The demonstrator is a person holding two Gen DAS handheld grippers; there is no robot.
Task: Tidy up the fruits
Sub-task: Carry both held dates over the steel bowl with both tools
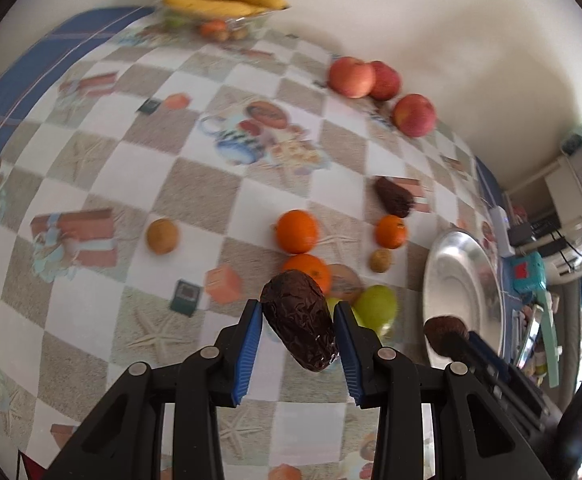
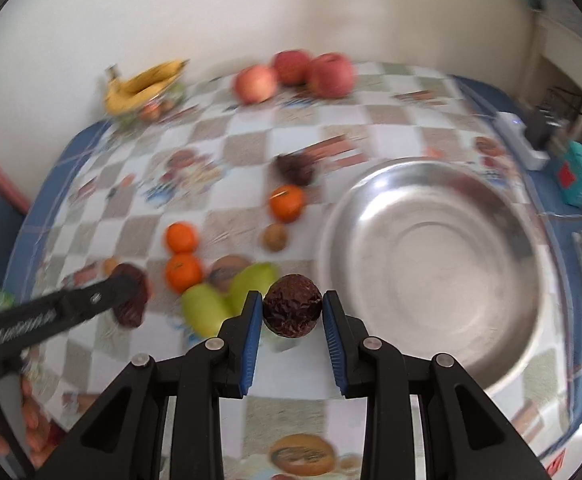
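Left gripper point(image 1: 297, 322) fingers grasp a wrinkled dark avocado point(image 1: 299, 320); right gripper point(image 2: 292, 312) fingers grasp another, seemingly rounder, dark fruit point(image 2: 292, 310), steel bowl point(image 2: 531, 264) at two o'clock.

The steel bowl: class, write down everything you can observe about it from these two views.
The steel bowl is a wide, round, shallow basin of shiny silver metal with a flat circular base and a rolled rim. It sits upright on the checkered tablecloth at the table's right side and holds nothing. Its inside shows blurred reflections. The small brown fruit lies just left of it, apart. The right gripper, holding a dark wrinkled fruit, hovers near its left rim. In the left wrist view it appears edge-on.
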